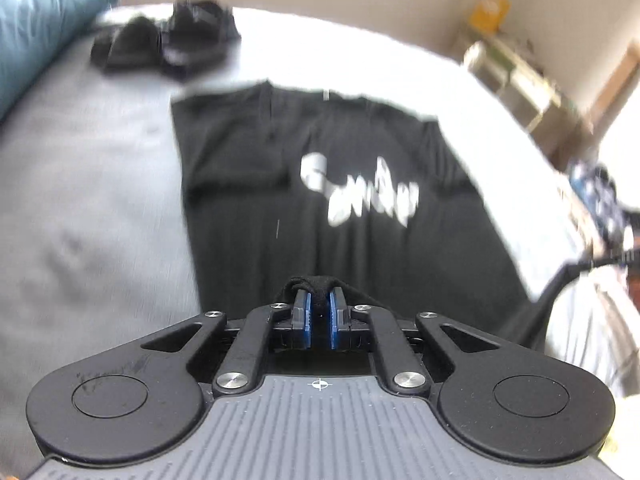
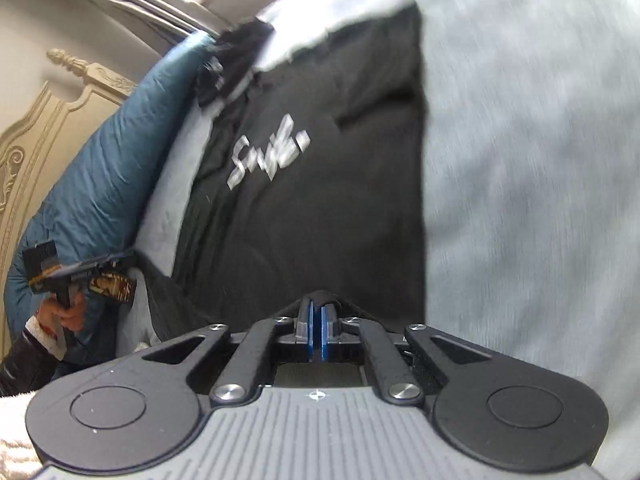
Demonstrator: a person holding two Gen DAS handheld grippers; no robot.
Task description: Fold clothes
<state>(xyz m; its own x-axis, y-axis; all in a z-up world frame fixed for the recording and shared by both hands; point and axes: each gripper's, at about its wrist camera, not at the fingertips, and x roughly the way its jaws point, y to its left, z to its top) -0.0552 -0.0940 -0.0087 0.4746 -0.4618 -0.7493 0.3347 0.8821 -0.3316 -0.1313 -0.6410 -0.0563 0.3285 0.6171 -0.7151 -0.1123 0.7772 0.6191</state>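
A black T-shirt [image 1: 248, 200] with white lettering lies spread on a pale grey bed sheet [image 1: 88, 208]. My left gripper [image 1: 319, 300] is shut on the shirt's near edge, with a bunch of black cloth pinched between the blue pads. In the right wrist view the same shirt [image 2: 340, 208] stretches away from my right gripper [image 2: 319, 312], which is shut on a thin fold of its near edge. The near hem hangs raised off the sheet between the two grips. At the left of the right wrist view a person's hand [image 2: 68, 312] holds the other gripper by its handle.
A heap of dark clothes [image 1: 172, 40] sits at the far side of the bed. A teal quilt [image 2: 100, 168] lies along the bed's edge, against a carved cream headboard [image 2: 40, 120]. Shelves [image 1: 516, 80] stand by the wall at the far right.
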